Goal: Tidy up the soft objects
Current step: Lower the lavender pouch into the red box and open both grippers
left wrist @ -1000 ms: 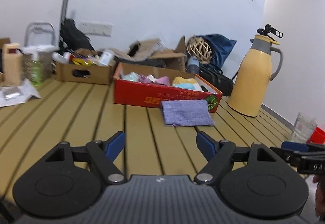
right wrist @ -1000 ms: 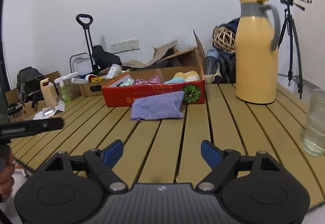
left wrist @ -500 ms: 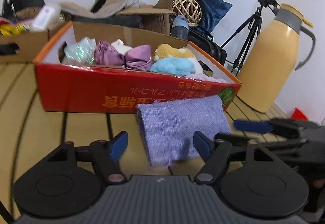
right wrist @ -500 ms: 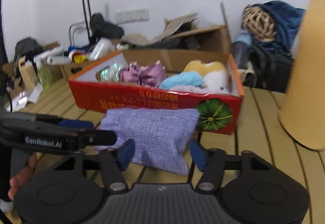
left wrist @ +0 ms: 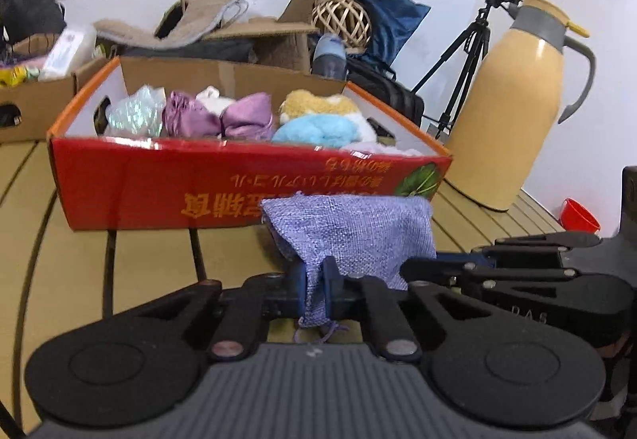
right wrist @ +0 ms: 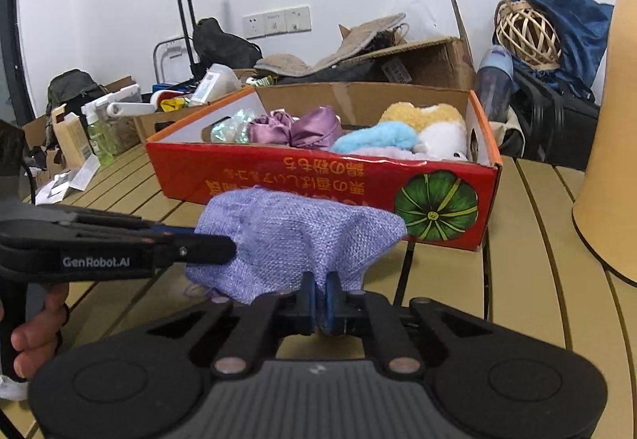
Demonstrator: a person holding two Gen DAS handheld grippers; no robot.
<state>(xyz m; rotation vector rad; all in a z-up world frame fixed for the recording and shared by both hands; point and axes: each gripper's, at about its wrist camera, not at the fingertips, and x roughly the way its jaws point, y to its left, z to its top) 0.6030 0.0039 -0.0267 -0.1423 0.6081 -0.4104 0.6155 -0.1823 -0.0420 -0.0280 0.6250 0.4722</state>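
A white wall backs a slatted wooden desk [right wrist: 517, 279] crowded at the rear with cartons and bags. On it stands a red cardboard box [left wrist: 159, 184] already holding plush toys and satin bundles, so part of the sorting looks done. Just in front of it, the purple woven pouch [right wrist: 294, 236] is pinched at its near edge by both the left gripper [left wrist: 314, 291] and the right gripper [right wrist: 320, 303], jaws closed on cloth. The pouch is not yet in the box.

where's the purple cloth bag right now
The purple cloth bag is pinched between the left gripper and right gripper, just in front of the red box.
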